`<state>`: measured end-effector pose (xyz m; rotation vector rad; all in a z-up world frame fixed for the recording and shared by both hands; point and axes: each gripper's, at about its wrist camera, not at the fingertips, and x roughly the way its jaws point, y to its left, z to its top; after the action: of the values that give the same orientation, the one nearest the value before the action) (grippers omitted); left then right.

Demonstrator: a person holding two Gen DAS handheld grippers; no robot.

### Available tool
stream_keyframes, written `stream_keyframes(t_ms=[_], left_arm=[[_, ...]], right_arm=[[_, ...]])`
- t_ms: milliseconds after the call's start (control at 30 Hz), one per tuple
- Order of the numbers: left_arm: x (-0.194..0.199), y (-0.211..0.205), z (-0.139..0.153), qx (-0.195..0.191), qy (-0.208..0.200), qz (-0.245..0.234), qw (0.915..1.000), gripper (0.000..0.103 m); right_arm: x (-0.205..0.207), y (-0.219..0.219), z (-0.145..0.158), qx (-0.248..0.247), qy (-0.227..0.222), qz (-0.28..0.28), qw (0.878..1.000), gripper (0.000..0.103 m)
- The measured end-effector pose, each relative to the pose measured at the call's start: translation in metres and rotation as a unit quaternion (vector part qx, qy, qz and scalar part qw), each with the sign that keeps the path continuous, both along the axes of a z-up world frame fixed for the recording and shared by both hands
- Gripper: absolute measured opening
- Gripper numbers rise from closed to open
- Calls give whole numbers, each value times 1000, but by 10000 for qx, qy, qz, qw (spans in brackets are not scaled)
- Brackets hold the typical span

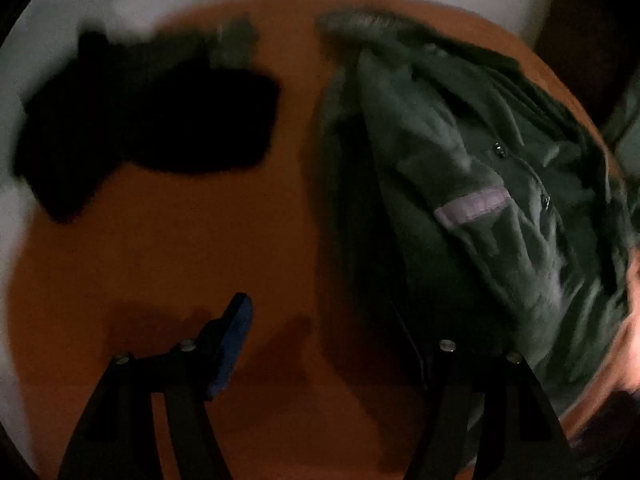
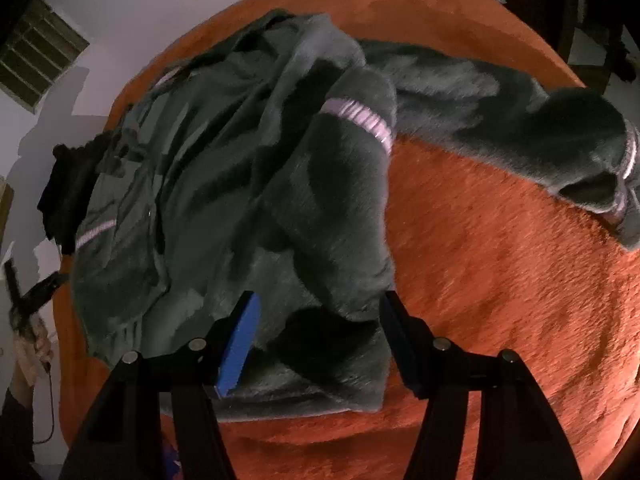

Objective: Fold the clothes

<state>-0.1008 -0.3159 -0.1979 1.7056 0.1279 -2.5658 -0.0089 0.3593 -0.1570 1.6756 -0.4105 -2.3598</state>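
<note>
Both downward views over fleece jacket [image 1: 472, 184]

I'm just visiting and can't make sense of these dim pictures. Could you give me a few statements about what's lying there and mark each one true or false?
1. The green fleece jacket lies on an orange fuzzy surface. True.
2. The jacket has pale pink stripes on its sleeves. True.
3. The right gripper has its jaws clamped shut on the jacket. False: the jaws stand apart, with the jacket's hem area between them.
4. A black garment lies beside the jacket in the left wrist view. True.
5. The left gripper holds the black garment. False: its jaws are open and hold nothing.
</note>
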Motion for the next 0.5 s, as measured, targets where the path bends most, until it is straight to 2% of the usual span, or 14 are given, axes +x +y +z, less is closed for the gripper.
stream_keyframes(t_ms=[33,100,133,167,200,233,267,300,333,400,500], left_arm=[[-5,-2,-8,157,-59,61,9998,69],[-13,-4,-20,51,-25,321,9995,69],[-17,-5,-28,116,-75,390,9991,69],[-20,-7,-35,348,-138,441,9983,69],[-22,-8,-41,583,-132,889,9942,66],[-23,-8,-44,750,-61,941,9927,57],[-23,-5,-46,797,74,869,9930,22],[-22,-1,-45,522,183,901,9944,6],[-22,3,-44,221,289,940,9949,6],[-15,7,-31,-136,615,981,9932,6],[-4,4,-6,-837,949,1084,9860,6]], right_arm=[[1,-3,-2,19,-25,32,10000,61],[2,-7,-5,74,-76,80,9999,61],[3,-9,-7,83,-90,85,9999,61],[4,-11,-7,71,-105,100,9999,61],[5,-13,-8,67,-126,130,9998,61],[5,-16,-8,81,-137,160,9997,61],[5,-18,-9,96,-145,189,9997,61],[6,-20,-9,108,-148,218,9996,61],[6,-22,-10,117,-157,244,9995,61],[6,-24,-11,123,-173,260,9994,61],[5,-23,-11,43,-194,197,9996,61]])
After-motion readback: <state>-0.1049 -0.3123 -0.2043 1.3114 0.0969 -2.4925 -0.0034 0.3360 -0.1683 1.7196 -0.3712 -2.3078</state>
